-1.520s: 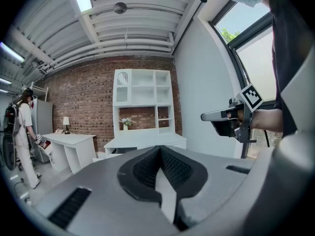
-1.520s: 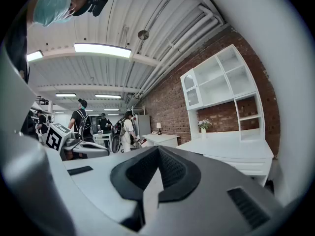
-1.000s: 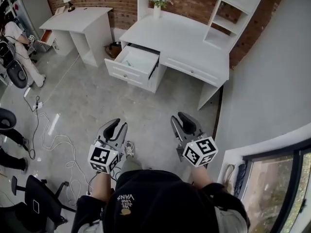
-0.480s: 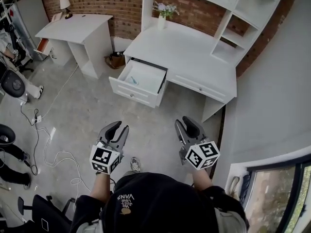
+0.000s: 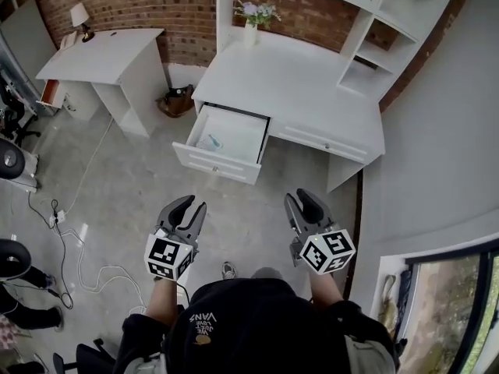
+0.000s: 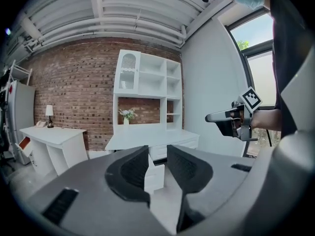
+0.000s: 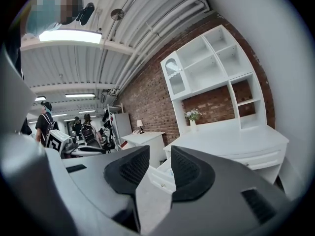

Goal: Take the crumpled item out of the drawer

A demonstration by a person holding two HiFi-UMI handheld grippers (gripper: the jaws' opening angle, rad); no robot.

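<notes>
The white desk (image 5: 304,84) stands ahead with its left drawer (image 5: 204,162) pulled open. Inside lies a small light-blue crumpled item (image 5: 212,141). My left gripper (image 5: 191,206) and right gripper (image 5: 299,199) hang over the grey floor, well short of the drawer. Both are open with nothing between their jaws. In the left gripper view the left gripper (image 6: 157,154) frames the drawer front (image 6: 157,177) far off. The right gripper view shows the right gripper (image 7: 160,157) with the open drawer (image 7: 162,177) beyond it.
A second white desk (image 5: 101,61) with a lamp (image 5: 78,14) stands at the left. A vase of flowers (image 5: 251,14) sits at the back of the main desk, under white shelves (image 5: 374,29). A bag (image 5: 177,101) and cables (image 5: 78,232) lie on the floor.
The desk and its open drawer have come nearer and lower in the head view as the person stepped towards them. Both grippers keep their places, jaws still apart.
</notes>
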